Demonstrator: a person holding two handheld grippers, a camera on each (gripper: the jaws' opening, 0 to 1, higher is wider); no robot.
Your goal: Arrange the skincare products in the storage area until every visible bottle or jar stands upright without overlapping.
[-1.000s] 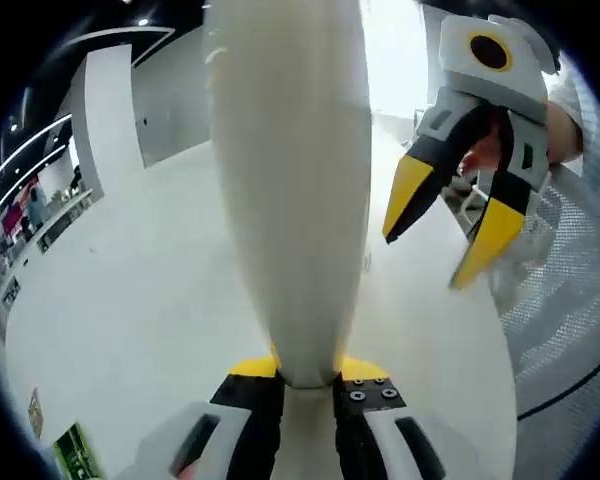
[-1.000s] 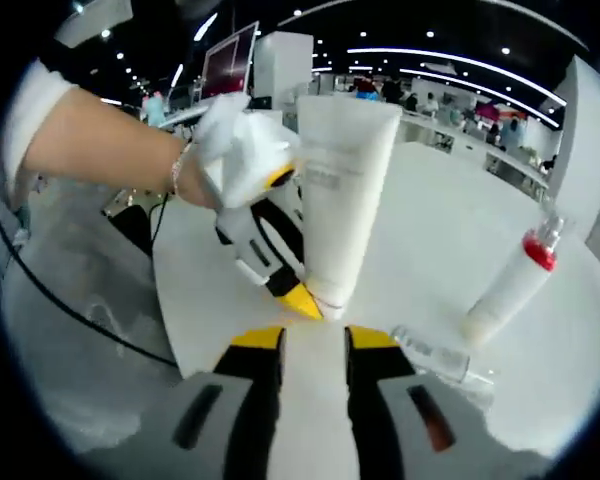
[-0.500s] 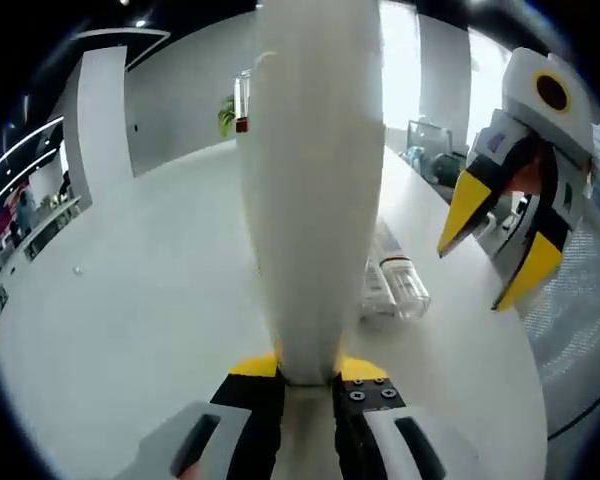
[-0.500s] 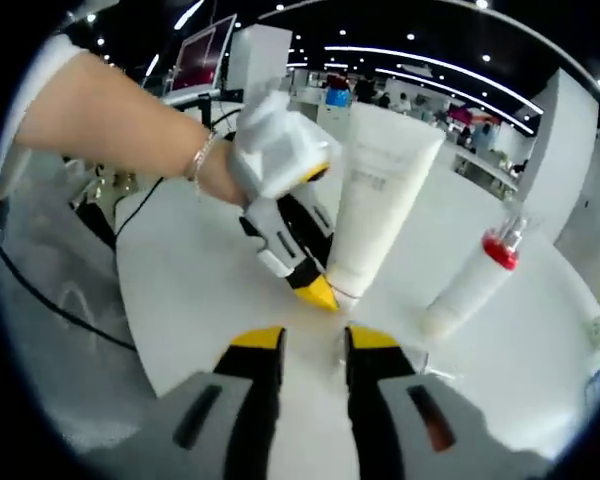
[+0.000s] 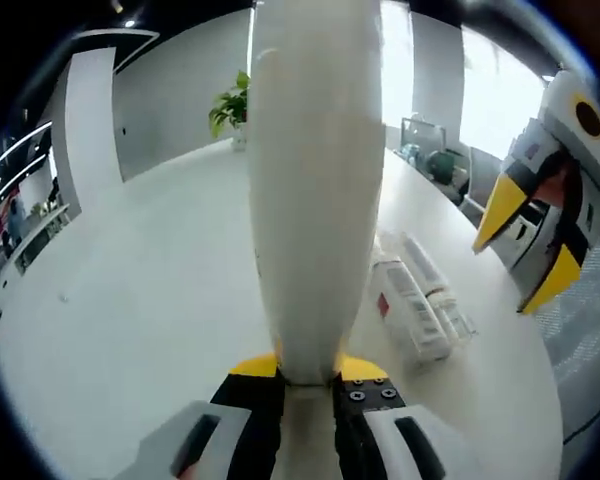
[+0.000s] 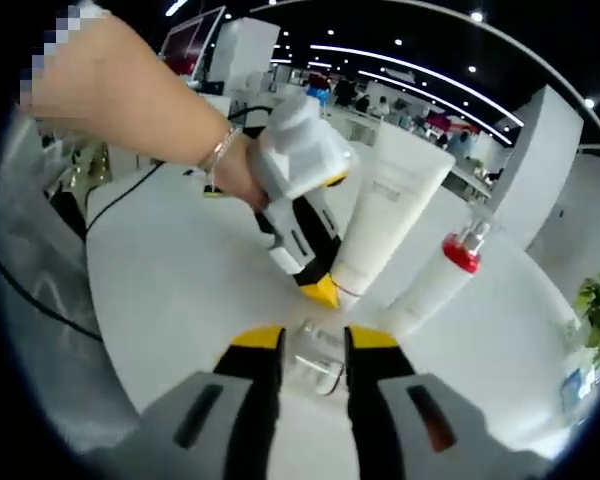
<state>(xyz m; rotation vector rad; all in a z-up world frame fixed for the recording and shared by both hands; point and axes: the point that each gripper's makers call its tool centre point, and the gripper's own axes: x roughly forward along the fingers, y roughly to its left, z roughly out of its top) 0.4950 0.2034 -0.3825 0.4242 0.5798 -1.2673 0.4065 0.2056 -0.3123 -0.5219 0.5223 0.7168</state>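
Note:
A tall white tube [image 5: 310,180] rises between the jaws of my left gripper [image 5: 305,372], which is shut on its lower end. In the right gripper view the same tube [image 6: 388,220] stands cap-down on the white table, tilted, with the left gripper [image 6: 325,288] clamped at its base and a hand behind it. A clear bottle [image 5: 410,310] lies on its side right of the tube. It also shows as the clear bottle [image 6: 317,362] in the gap of my open right gripper [image 6: 313,345]. A white bottle with a red collar [image 6: 435,285] stands beside the tube. The right gripper [image 5: 535,250] hangs open at the right.
The round white table [image 6: 170,290] stretches to the left, with its edge [image 6: 105,340] close by and a black cable beyond it. A potted plant [image 5: 230,100] stands at the table's far side. Office desks and a monitor [image 6: 190,40] lie in the background.
Both views have shifted. My right gripper has come closer to the lying clear bottle, which now shows between its jaws. The left gripper still holds the white tube.

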